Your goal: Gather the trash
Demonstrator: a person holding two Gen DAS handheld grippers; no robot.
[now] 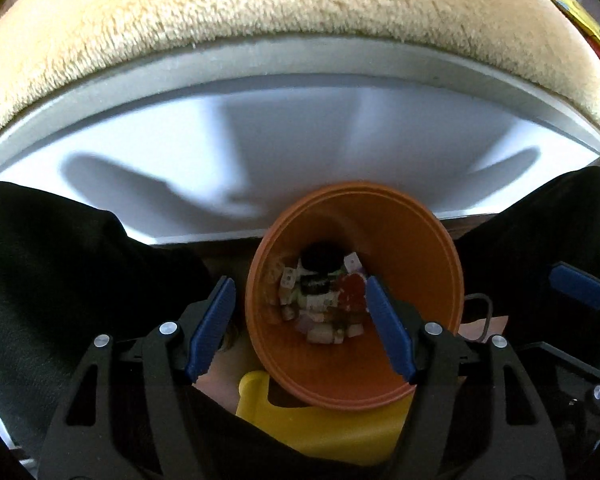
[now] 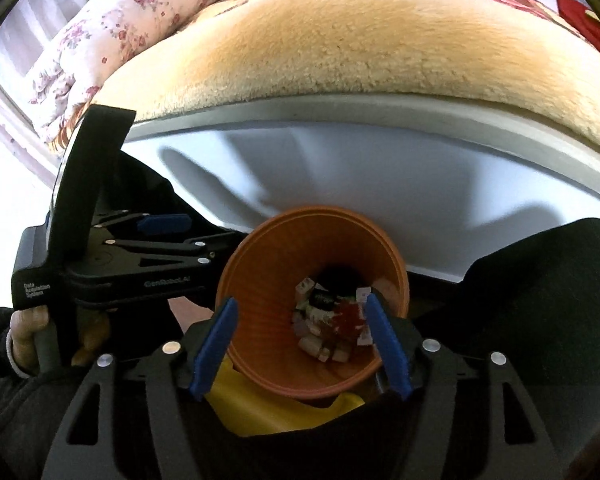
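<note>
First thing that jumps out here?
The orange bin, bottom centre in both views, with wrappers and scraps piled at its bottom. Both grippers hang open over its mouth, left gripper and right gripper. Behind it runs a bed's fuzzy tan blanket.

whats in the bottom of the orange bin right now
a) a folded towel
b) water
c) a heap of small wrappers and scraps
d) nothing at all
c: both wrist views look down into the orange bin, and its bottom holds a heap of small wrappers and scraps in white, red and dark colours.
</note>
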